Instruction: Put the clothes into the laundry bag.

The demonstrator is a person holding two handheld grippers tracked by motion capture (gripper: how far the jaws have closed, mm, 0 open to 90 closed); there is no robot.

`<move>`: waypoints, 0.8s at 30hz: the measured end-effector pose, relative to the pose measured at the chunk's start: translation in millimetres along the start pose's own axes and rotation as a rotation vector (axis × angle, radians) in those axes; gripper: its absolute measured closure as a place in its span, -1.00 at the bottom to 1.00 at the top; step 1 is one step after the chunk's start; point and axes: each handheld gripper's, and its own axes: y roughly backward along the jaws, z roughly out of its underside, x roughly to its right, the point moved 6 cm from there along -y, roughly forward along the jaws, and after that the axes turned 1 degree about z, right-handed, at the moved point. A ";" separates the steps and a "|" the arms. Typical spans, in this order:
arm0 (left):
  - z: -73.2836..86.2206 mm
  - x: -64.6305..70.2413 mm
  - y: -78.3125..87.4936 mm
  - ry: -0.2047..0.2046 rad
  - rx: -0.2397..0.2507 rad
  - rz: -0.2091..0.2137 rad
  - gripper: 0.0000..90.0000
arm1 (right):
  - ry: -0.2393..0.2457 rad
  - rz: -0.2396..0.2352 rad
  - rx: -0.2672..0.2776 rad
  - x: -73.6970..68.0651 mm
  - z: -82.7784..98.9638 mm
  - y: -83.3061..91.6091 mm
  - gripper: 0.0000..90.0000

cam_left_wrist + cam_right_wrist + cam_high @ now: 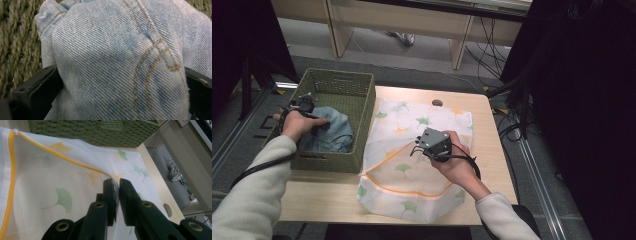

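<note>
A green woven basket (362, 90) stands at the table's left with light blue jeans (337, 131) bunched inside. My left gripper (323, 123) reaches down into it. In the left gripper view its jaws stand wide on either side of a fold of denim (117, 55), so the left gripper (120, 85) is open around the jeans. A white mesh laundry bag (412, 175) with ginkgo leaves and an orange zip lies flat on the table. My right gripper (416, 149) is shut on the bag's lifted zip edge (75, 160), pinched between the jaws of the right gripper (117, 185).
The wooden table (492, 150) has bare strips to the right of the bag and along the front. A small grey oval (437, 102) sits near its far edge. Pale wooden desks (412, 20) stand behind, and cables (507, 125) trail on the floor at the right.
</note>
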 end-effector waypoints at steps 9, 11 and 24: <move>0.7 2.7 -3.4 -0.022 -0.009 -0.020 -0.99 | -0.003 -0.002 0.005 0.1 -0.5 0.4 0.86; 0.8 4.1 -3.6 -0.030 -0.009 -0.015 -0.92 | -0.007 -0.002 0.005 0.3 -0.4 0.6 0.86; 1.1 4.6 -4.1 -0.022 -0.008 0.006 -0.87 | -0.030 -0.127 -0.094 -14.6 15.9 -10.4 0.63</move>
